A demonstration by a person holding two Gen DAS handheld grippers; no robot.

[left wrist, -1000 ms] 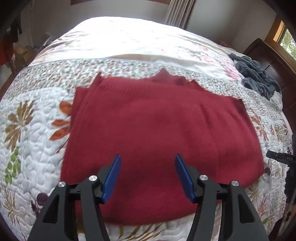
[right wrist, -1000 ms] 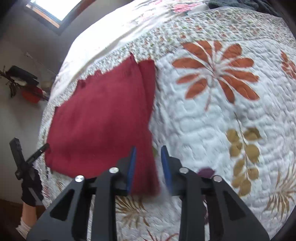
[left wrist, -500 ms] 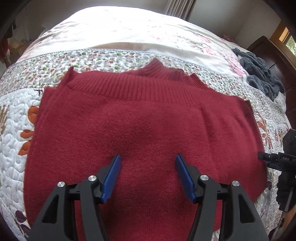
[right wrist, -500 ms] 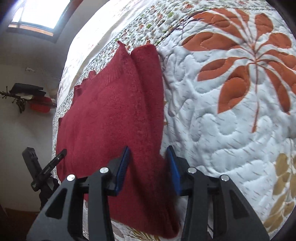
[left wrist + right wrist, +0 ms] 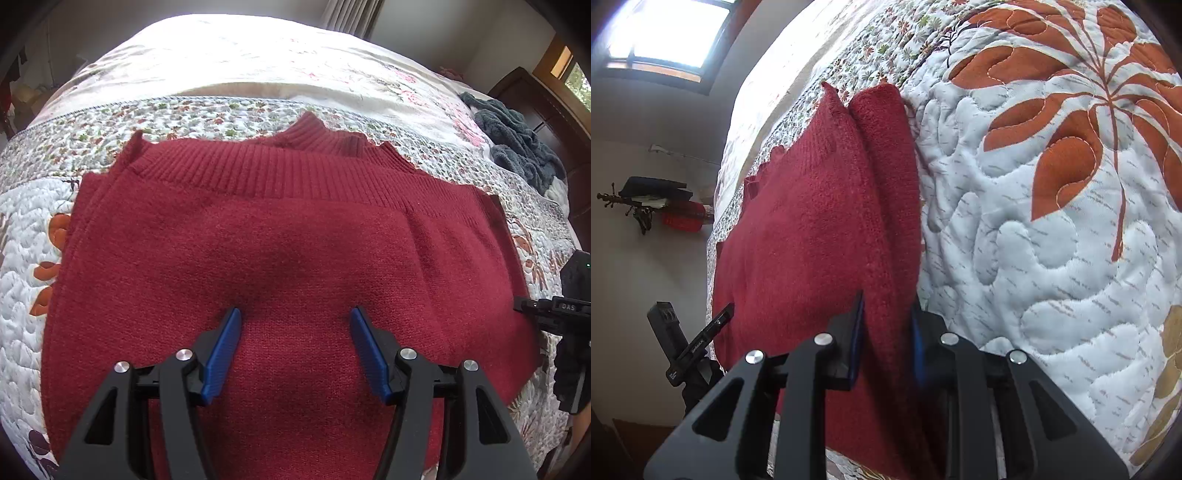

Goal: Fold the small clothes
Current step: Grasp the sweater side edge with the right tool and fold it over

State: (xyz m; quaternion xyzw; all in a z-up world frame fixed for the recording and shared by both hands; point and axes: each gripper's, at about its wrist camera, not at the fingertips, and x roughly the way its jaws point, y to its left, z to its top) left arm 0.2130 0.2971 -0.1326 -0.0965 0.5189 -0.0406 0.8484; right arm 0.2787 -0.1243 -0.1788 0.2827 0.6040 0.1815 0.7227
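Observation:
A red knit sweater (image 5: 288, 236) lies folded on the quilted bed (image 5: 229, 110), ribbed hem toward the far side. My left gripper (image 5: 293, 317) hovers open over its near middle, nothing between the blue pads (image 5: 221, 354). In the right wrist view the sweater (image 5: 812, 229) runs away from me, its folded side edge next to bare quilt (image 5: 1034, 258). My right gripper (image 5: 886, 314) has its jaws closed in on that thick edge, red fabric filling the gap. The right gripper's body (image 5: 565, 310) shows at the left view's right edge, and the left gripper (image 5: 694, 343) shows low on the left of the right wrist view.
A grey fuzzy garment (image 5: 517, 140) lies heaped at the bed's far right, by dark wooden furniture (image 5: 546, 96). A wall hook with hung items (image 5: 653, 199) and a bright window (image 5: 668, 33) are beyond the bed. Bare quilt extends to the sweater's right.
Both grippers have come in closer to the sweater. The right gripper slid along the side edge and its jaws narrowed onto the fabric. The left gripper stayed open.

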